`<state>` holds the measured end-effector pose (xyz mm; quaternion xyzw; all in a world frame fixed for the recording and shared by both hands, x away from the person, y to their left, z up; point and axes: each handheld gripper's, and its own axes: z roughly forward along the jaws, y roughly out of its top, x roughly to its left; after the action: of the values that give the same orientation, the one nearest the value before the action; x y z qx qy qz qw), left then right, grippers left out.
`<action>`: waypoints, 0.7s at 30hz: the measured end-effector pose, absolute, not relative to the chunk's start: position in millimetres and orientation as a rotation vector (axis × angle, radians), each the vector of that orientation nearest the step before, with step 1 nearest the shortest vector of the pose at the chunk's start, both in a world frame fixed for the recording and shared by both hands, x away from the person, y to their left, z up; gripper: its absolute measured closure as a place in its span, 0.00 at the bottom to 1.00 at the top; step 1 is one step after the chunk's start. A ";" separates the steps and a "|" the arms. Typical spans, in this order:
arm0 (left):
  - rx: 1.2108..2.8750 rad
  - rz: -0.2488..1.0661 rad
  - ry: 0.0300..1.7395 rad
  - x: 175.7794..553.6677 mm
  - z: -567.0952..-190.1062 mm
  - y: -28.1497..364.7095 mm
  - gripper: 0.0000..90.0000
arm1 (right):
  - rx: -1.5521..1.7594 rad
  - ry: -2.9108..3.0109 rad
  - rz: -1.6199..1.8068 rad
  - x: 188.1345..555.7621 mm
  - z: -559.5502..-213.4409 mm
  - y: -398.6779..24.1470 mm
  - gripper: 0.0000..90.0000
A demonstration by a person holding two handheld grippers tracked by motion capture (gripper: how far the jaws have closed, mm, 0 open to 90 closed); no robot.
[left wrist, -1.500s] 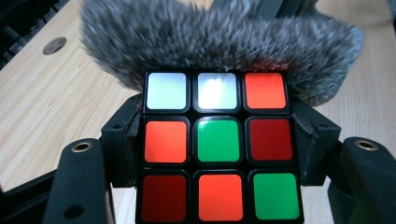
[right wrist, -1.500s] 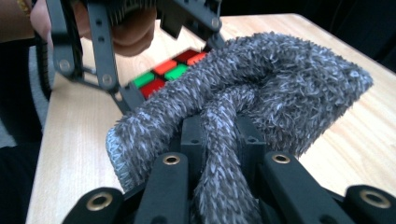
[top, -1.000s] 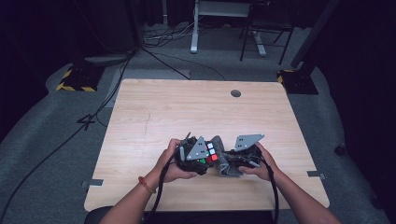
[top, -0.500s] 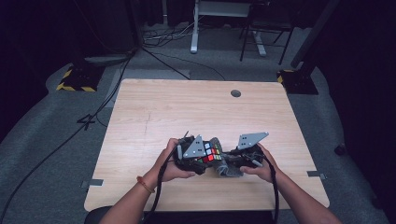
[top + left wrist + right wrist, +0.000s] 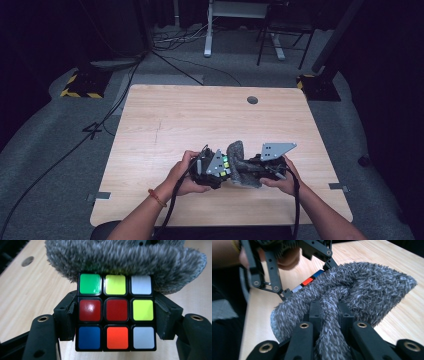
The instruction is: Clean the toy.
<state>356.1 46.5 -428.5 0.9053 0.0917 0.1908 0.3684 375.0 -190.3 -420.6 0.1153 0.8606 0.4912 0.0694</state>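
Rubik's cube [image 5: 115,312] is clamped between the closed jaws of the left gripper [image 5: 212,167], low over the wooden table [image 5: 190,115] near its 6 o'clock edge. Grey fluffy cloth [image 5: 352,292], pinched by the shut right gripper [image 5: 260,167], is pressed against the cube.

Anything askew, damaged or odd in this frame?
Nothing stands out. The left gripper clamps the scrambled puzzle cube squarely; the right gripper pinches the grey fuzzy cloth against its top.

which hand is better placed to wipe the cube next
Right, probably. The right hand-held gripper is shut on the cloth, which already lies against the cube. The left hand-held gripper is clamped on the cube's sides, so it can only steady it.
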 end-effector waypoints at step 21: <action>2.257 0.365 0.214 361.1 -428.2 48.2 0.37 | 0.353 2.557 1.397 372.7 -406.7 -193.8 0.87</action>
<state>361.1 48.2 -428.2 0.8964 0.0852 0.1448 0.4103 372.7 -193.8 -406.7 0.1197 0.8666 0.4734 0.1032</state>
